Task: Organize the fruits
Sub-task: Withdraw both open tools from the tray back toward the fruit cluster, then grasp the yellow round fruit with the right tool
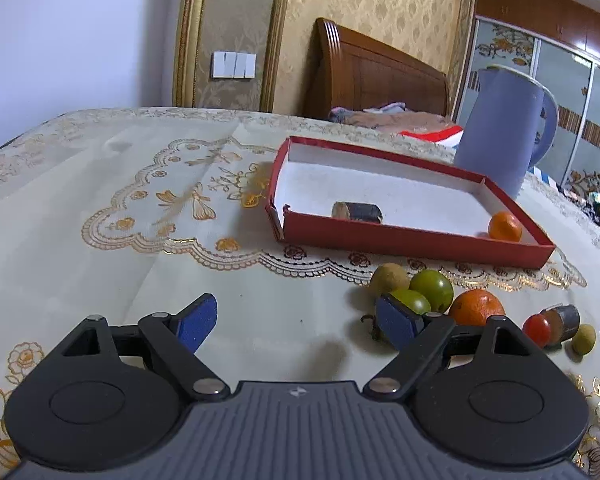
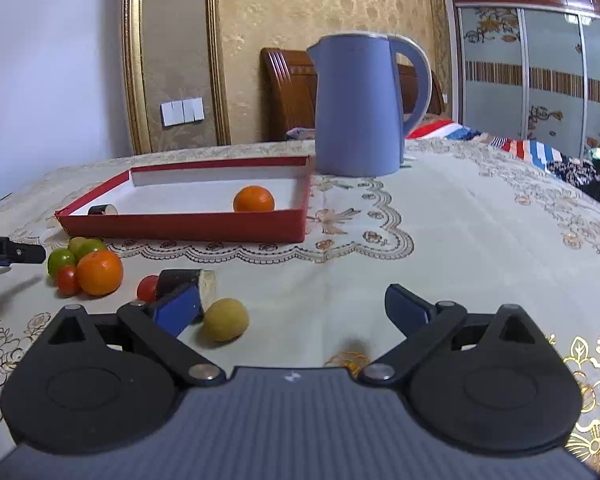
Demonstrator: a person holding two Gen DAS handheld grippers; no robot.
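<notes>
Task is early, by my read: the red box (image 2: 188, 226) holds only 2 things, the rest of the fruit sits loose on the counter (image 2: 440, 248).

Left to right in the right wrist view:
- far left edge, tip of the left hand-held gripper (image 1: 296, 322) pokes in beside the fruit pile; in its own view it is spread wide, nothing between the pads, hovering over bare cloth left of the pile.
- near-left pile, in front of the box: 2 green fruits (image 2: 61, 262), a small red tomato (image 2: 67, 280), a big orange (image 2: 100, 273), all touching or just beside each other. The left wrist view also shows a tan round fruit (image 1: 389, 279) at the pile's left end.
- just right of the pile: a second small tomato (image 2: 148, 288) against a dark cut chunk (image 2: 188, 282), pale cut face showing; cannot tell what it is.
- near it, a yellow-tan round fruit (image 2: 225, 319), just beside the left finger of the right hand-held gripper (image 2: 296, 312). That gripper is also wide apart, holding nothing.
- in the box: a dark chunk (image 2: 102, 210) at the near-left corner, a small orange (image 2: 254, 199) toward the near-right side.
- far right of the box: a blue kettle (image 2: 358, 108), not part of the job.

Done: 2 items boxed. Left: about 8 loose pieces. The yellow-tan fruit looks the easiest next pick for the right side.
</notes>
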